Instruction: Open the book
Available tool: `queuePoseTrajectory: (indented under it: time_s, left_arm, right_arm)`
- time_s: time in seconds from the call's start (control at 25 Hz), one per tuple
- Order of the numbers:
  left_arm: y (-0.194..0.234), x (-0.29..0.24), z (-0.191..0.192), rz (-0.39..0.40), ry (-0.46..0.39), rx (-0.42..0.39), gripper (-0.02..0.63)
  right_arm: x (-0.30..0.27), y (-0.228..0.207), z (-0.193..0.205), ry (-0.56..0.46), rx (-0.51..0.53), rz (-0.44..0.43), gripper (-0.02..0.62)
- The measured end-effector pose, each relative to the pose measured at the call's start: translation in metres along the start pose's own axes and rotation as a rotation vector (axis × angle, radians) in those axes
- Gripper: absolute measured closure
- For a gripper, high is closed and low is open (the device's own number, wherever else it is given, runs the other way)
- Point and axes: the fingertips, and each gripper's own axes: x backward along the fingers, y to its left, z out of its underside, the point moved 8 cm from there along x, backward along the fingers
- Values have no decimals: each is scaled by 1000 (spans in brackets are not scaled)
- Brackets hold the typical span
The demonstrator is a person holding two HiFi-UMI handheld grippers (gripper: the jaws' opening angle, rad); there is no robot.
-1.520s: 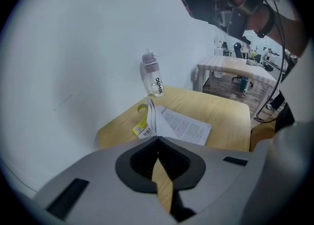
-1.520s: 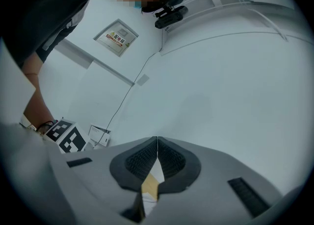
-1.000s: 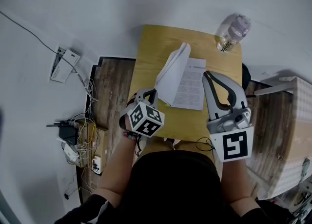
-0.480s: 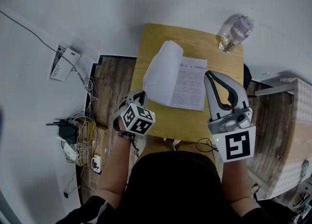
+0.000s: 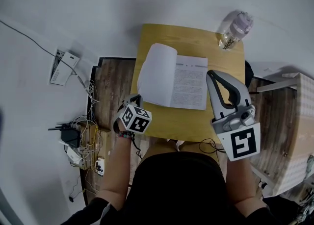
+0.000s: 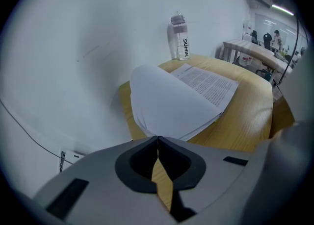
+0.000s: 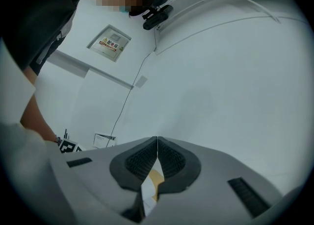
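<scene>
The book (image 5: 171, 82) lies open and flat on the small wooden table (image 5: 191, 37), with a blank left page and a printed right page. My left gripper (image 5: 132, 100) is shut with nothing in it, just off the table's near-left corner and apart from the book. In the left gripper view the book (image 6: 176, 101) lies just beyond the closed tips of the left gripper (image 6: 157, 138). My right gripper (image 5: 210, 73) hovers shut and empty beside the book's right edge. In the right gripper view the right gripper (image 7: 157, 139) faces the white wall.
A clear water bottle (image 5: 234, 31) stands at the table's far right corner. Cables and a power strip (image 5: 81, 140) lie on the floor at the left, with a white box (image 5: 63, 65) beyond them. A light wooden bench (image 5: 289, 136) stands at the right.
The raised left pages have swung over and come to rest flat on the left. My left gripper has drawn back and down to the near left, away from the book. The right gripper has stayed put.
</scene>
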Motion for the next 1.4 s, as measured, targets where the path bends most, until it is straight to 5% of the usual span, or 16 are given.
queuePoseTrajectory:
  time_s: [0.8,1.4]
  left_arm:
    - [-25,-40,31,36,195,-129,592]
    - [-23,-42,33,25,168,-143,591]
  right_arm:
    - [5,-3,3,13,-14,29,566]
    - [10,-3,6,20,-16,38,566]
